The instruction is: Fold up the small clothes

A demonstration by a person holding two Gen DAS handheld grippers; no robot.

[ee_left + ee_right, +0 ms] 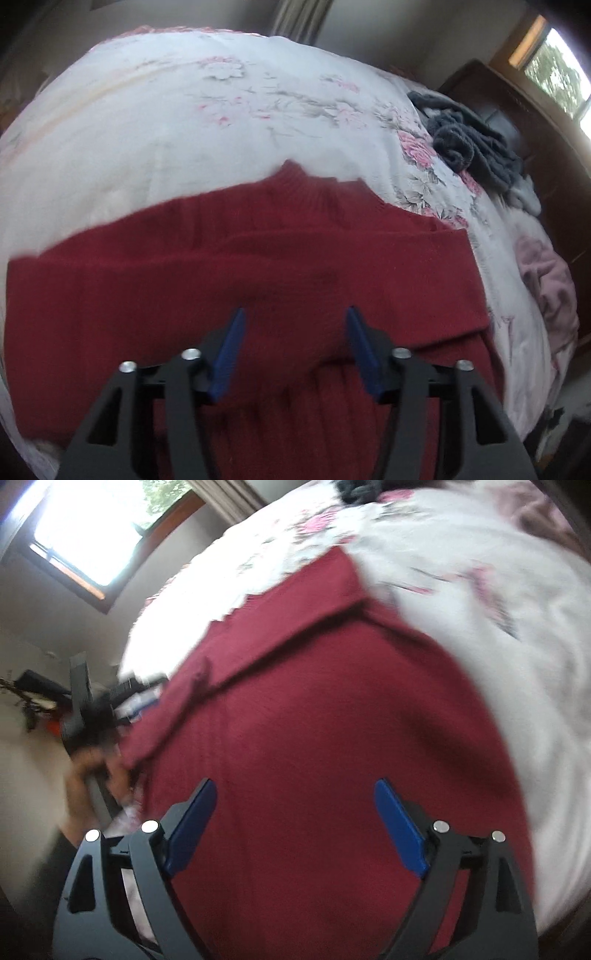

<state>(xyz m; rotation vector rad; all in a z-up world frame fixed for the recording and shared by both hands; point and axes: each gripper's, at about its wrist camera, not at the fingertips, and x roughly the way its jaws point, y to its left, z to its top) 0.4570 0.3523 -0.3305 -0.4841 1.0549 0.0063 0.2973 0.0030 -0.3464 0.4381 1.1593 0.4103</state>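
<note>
Red knit sweater (258,266), ribbed at the collar and with one part folded across its body, lies spread on the floral-covered bed (184,110), near the bed's front edge. Dark grey clothes (469,144) and a pink garment (546,288) sit along the bed's right edge. Both the left tongs (295,328) and right tongs (295,812) hover released above the sweater, blue pads apart.

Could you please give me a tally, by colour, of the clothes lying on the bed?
Red: 1, the red sweater under both open grippers
Dark grey: 1, the grey garment, crumpled
Dusty pink: 1, the pink garment, crumpled
Total: 3, all on the floral bedspread
</note>
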